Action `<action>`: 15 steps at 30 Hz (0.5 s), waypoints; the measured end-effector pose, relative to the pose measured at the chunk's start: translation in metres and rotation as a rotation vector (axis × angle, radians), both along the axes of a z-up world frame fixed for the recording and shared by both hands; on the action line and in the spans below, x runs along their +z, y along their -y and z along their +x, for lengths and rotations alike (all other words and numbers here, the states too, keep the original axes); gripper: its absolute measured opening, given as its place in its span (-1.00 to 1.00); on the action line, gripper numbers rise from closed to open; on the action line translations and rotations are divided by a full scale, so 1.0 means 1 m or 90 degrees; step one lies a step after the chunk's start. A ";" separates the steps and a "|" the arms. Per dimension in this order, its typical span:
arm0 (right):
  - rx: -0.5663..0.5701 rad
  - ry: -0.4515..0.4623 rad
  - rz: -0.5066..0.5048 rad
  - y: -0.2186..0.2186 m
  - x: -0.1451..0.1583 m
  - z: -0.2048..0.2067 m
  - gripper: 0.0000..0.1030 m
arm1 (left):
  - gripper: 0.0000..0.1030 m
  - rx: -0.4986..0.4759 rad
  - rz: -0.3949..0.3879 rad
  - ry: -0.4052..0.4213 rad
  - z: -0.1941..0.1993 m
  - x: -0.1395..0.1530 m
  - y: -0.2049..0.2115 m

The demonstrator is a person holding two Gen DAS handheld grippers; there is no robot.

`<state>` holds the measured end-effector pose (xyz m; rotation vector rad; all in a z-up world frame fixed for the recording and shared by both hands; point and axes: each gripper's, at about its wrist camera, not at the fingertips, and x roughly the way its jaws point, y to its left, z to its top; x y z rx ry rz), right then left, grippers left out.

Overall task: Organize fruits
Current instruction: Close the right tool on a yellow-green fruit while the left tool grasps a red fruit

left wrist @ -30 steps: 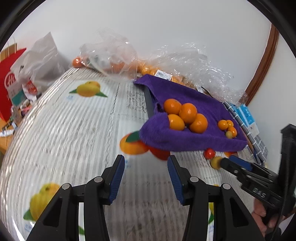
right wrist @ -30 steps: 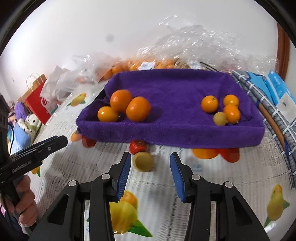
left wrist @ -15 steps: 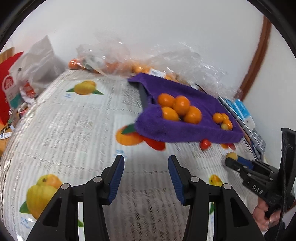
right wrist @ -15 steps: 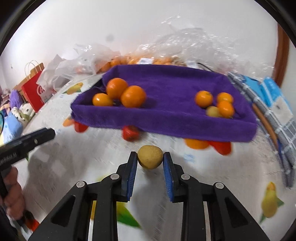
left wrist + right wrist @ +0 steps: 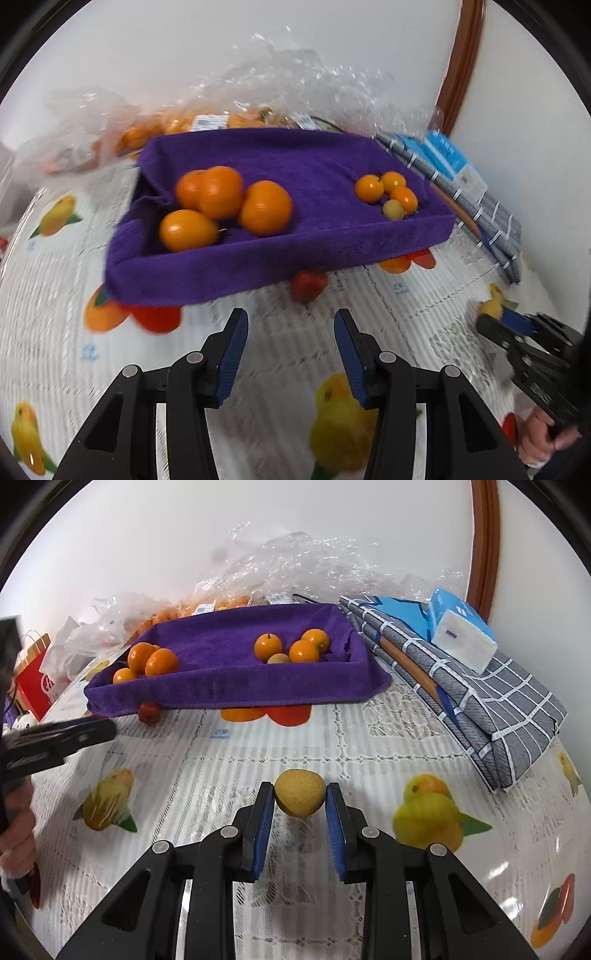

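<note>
A purple cloth-lined tray [image 5: 332, 240] [image 5: 229, 690] holds large oranges [image 5: 221, 195] [image 5: 155, 661] at its left and small orange and yellow fruits [image 5: 388, 192] [image 5: 295, 648] at its right. A small red fruit [image 5: 308, 284] [image 5: 149, 712] lies on the table against the tray's front edge. My right gripper [image 5: 300, 799] is shut on a small yellow-brown fruit [image 5: 300, 797], held above the table in front of the tray. My left gripper [image 5: 290, 332] is open and empty, just in front of the red fruit. The right gripper also shows in the left wrist view [image 5: 517, 328].
Clear plastic bags of oranges [image 5: 207, 609] lie behind the tray. A folded grey checked cloth [image 5: 480, 686] with a tissue pack [image 5: 461, 631] lies right of the tray. A red paper bag [image 5: 33, 679] stands far left. The tablecloth has printed fruit pictures.
My right gripper has pulled back from the tray, carrying the yellow-brown fruit it closed on. My left gripper has swung right and closer to the tray, facing the red fruit.
</note>
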<state>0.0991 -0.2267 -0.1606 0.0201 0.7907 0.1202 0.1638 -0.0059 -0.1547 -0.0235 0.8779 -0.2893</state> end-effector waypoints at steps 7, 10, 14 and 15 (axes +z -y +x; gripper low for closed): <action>-0.002 0.007 0.024 0.004 0.000 0.001 -0.45 | -0.26 -0.008 0.016 -0.011 0.018 -0.006 0.012; -0.005 0.006 0.041 0.008 0.001 0.001 -0.45 | -0.35 -0.006 0.002 -0.018 0.023 -0.007 0.011; -0.008 0.005 0.047 0.009 0.000 0.002 -0.45 | -0.42 -0.015 0.013 -0.012 0.026 -0.008 0.015; -0.009 0.004 0.047 0.009 0.000 0.002 -0.45 | -0.48 -0.017 0.010 -0.013 0.028 -0.008 0.015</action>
